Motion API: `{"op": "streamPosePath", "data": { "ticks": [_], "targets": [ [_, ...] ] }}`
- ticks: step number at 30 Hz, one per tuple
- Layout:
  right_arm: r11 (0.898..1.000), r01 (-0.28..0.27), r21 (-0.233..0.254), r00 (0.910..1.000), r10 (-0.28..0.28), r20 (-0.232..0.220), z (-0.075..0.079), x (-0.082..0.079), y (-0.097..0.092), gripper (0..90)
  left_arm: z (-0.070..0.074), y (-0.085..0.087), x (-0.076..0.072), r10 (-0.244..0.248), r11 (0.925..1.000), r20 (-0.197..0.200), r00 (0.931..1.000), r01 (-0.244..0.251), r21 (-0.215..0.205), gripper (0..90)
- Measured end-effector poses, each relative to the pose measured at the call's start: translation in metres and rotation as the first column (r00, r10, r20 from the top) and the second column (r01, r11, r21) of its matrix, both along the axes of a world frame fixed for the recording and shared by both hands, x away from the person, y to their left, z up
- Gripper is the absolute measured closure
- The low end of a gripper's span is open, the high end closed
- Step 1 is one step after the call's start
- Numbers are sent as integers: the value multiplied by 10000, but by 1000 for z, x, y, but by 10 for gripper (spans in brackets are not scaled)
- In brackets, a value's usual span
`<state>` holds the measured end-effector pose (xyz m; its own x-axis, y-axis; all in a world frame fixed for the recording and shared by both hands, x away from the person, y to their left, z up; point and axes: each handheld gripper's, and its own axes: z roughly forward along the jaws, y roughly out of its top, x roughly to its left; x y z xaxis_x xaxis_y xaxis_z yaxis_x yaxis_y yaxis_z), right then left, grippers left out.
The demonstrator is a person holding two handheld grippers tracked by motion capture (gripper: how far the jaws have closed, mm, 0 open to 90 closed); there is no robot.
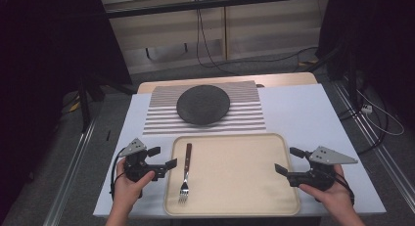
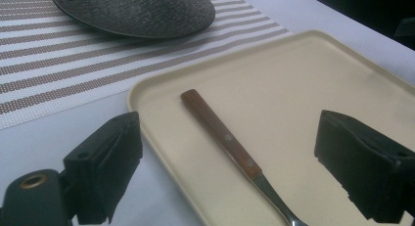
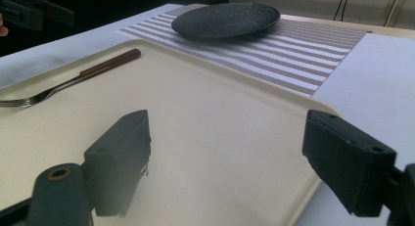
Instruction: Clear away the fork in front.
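- High view: fork (image 1: 185, 173) lies flat in the left part of the cream tray (image 1: 274, 187), wooden handle pointing away from me, tines toward me.
- Left gripper (image 1: 164, 157) sits just beside the tray's left edge, jaws apart, nothing between them. In the left gripper view the fork handle (image 2: 222, 135) runs diagonally across the gap, well ahead of the jaws.
- Right gripper (image 1: 288, 160) hovers at the tray's right edge, jaws apart and empty, well apart from the fork.
- Dark plate (image 1: 203, 104) sits on the striped placemat (image 1: 244, 121) beyond the tray, on the white counter (image 1: 303, 113).
- Risk: fork lies flat on the tray floor, so little for my jaws to bite; a shallow approach could push it along instead of gripping.
- Risk: the tray rim (image 2: 147, 121) is between my left jaws and the handle; coming in low would clip it and shift the tray.
- Risk: gripping near the tines would leave the handle end heavy and likely to swing.
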<state>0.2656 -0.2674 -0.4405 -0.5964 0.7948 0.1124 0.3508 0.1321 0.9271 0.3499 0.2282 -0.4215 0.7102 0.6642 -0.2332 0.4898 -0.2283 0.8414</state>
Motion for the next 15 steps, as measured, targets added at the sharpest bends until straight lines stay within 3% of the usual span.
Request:
{"op": "streamPosePath", "data": {
  "ticks": [3,10,15],
  "targets": [
    [10000,-18,-9,10000,18,7,-1,-1,-1,179,-2,0,-2,-165,9998,31,9999,164,133,101],
    [9999,88,72,9999,-89,73,-1,-3,-6,179,-3,5,-3,56,10000,85,9999,-56,-34,88],
    [9999,81,92,9999,-81,69,-1,-5,-8,179,-3,4,-4,-65,9999,81,9999,64,105,83]
  ]
}}
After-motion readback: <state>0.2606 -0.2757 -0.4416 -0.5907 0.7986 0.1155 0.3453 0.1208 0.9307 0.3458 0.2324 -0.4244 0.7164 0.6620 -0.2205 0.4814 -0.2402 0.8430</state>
